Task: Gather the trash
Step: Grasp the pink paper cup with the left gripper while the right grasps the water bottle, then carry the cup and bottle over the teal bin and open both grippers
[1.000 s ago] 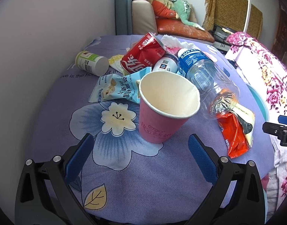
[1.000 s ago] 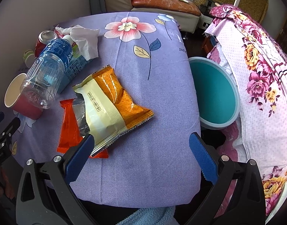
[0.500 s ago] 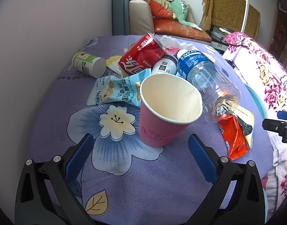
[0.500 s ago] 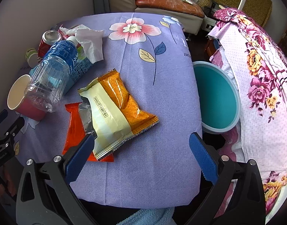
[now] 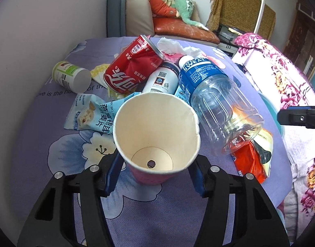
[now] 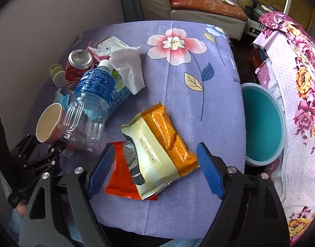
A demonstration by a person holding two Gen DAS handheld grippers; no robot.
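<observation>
A: How did the left gripper (image 5: 156, 171) stand at the paper cup (image 5: 155, 135)?

B: Its jaws had just been closing, with the cup between them. The blue pads sat level with the pink wall low on either side, but I couldn't tell whether they pressed on it yet. To do it well, I'd judge the squeeze had to stay gentle and low, near the stiffer base, because a thin paper wall buckles. The clear water bottle (image 5: 217, 105) leaned against the rim, so I'd expect it to roll once the cup lifted.

A: And the right gripper (image 6: 155, 169)?

B: Its jaws had also just been narrowing, around the cream and orange snack bag (image 6: 157, 144), which lay on top of a red wrapper (image 6: 120, 177) on the purple tablecloth (image 6: 178, 103). The pads stood apart from the bag's edges, so nothing was held. Flat foil slips, so I'd pinch it across the crumpled middle.

A: What was in the containers?

B: The cup was empty, with only a small dark spot on its floor. The bottle looked empty too. The teal bin (image 6: 262, 123) stood just beside the table edge, and its inside showed nothing. The red can (image 5: 134, 70), a white can (image 5: 161, 80), a small jar (image 5: 71, 77), a pale blue packet (image 5: 93, 115) and a tissue (image 6: 128, 65) lay heaped behind the cup.
</observation>
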